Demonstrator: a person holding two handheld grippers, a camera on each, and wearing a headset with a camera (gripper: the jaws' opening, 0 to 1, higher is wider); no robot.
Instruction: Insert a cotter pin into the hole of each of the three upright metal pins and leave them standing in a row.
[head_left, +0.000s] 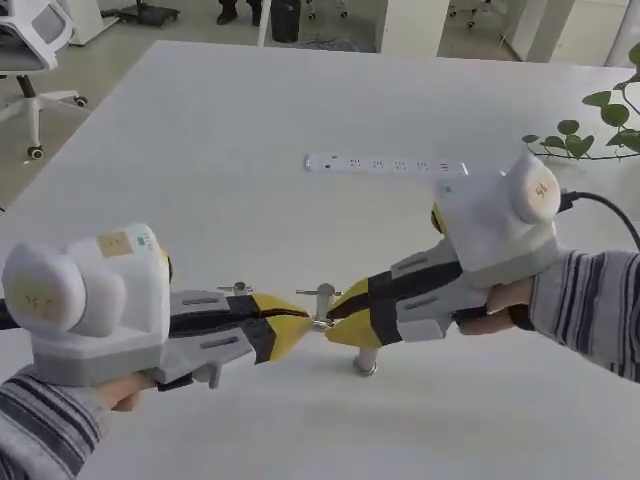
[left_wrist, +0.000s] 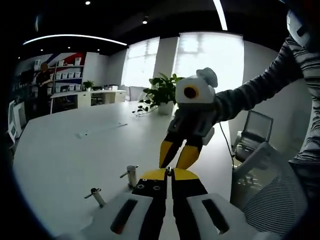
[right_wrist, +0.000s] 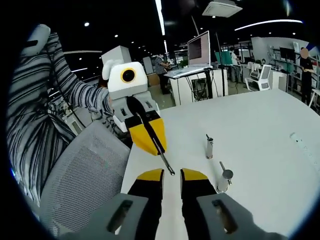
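On the white table (head_left: 200, 150) a power strip (head_left: 385, 163) lies well behind the work. A plant (head_left: 600, 125) trails in at the right edge, and an office chair (head_left: 35, 40) sits off the far left corner.

In the head view the two grippers meet tip to tip and block a fair bit. The right gripper (head_left: 333, 318) covers the third pin (head_left: 366, 364), so just its round foot shows, and the tips hide the lower half of the mid pin (head_left: 322, 296). The left pin (head_left: 238, 291) stands just behind the left gripper (head_left: 303, 318).

The pins are short silver posts, all upright. The left and mid ones each have a thin bar sticking out sideways near the top.

The left gripper's jaws are pinched tight on a cotter (right_wrist: 160, 149) — a thin dark rod, held up off the table. Its free end reaches the mouth of the right gripper's jaws, which stand a little apart — can't tell if they touch it.
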